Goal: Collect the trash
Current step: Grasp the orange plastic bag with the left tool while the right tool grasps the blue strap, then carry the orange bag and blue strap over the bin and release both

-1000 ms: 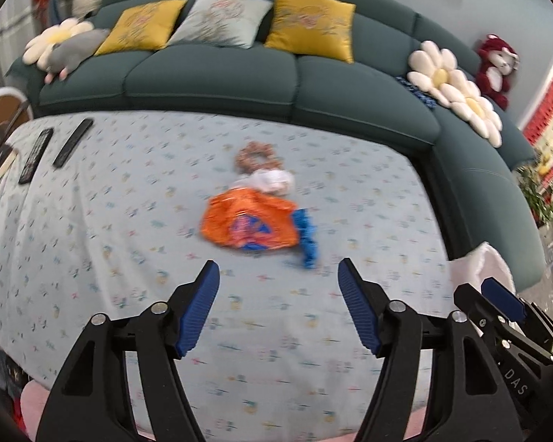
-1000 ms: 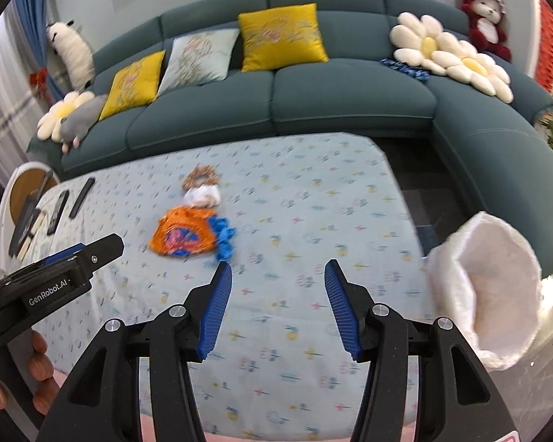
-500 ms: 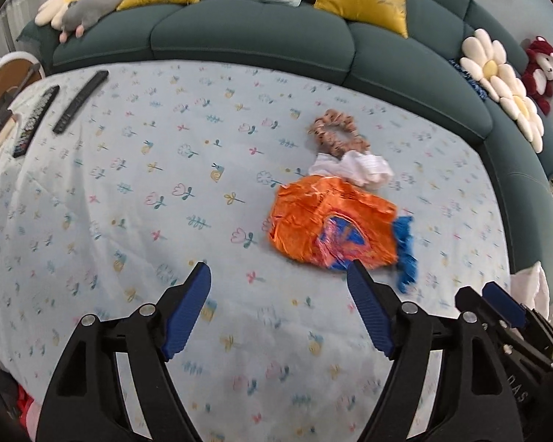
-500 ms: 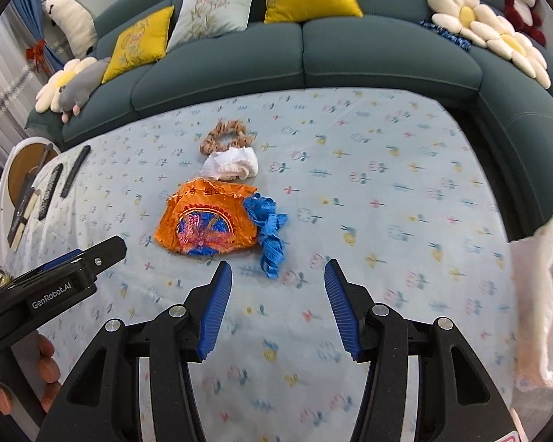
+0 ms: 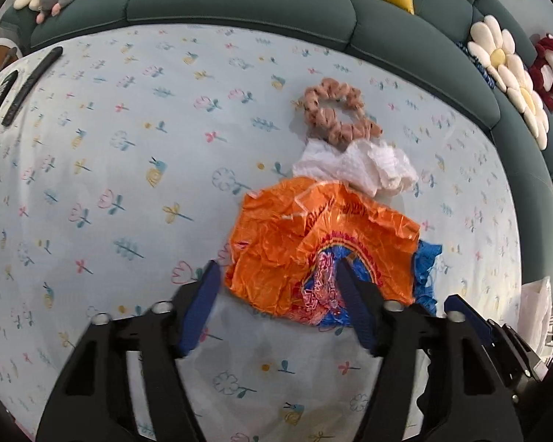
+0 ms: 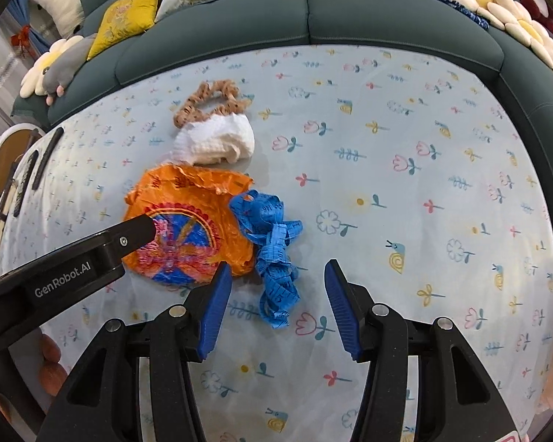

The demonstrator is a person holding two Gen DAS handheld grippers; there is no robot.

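A crumpled orange snack wrapper lies on the floral tablecloth; it also shows in the right wrist view. A crumpled white tissue lies just behind it, touching a brown scrunchie. A blue measuring tape lies bunched at the wrapper's right edge. My left gripper is open, its jaws straddling the wrapper's near edge. My right gripper is open, low over the tape's near end.
A dark green sofa with yellow and pale cushions curves round the table's far and right sides. Two black remotes lie at the table's far left. A white bag hangs at the right edge.
Both grippers have moved forward and down toward the trash pile. The left jaws now flank the wrapper's near edge; the right jaws are now over the tape. Both stay open.
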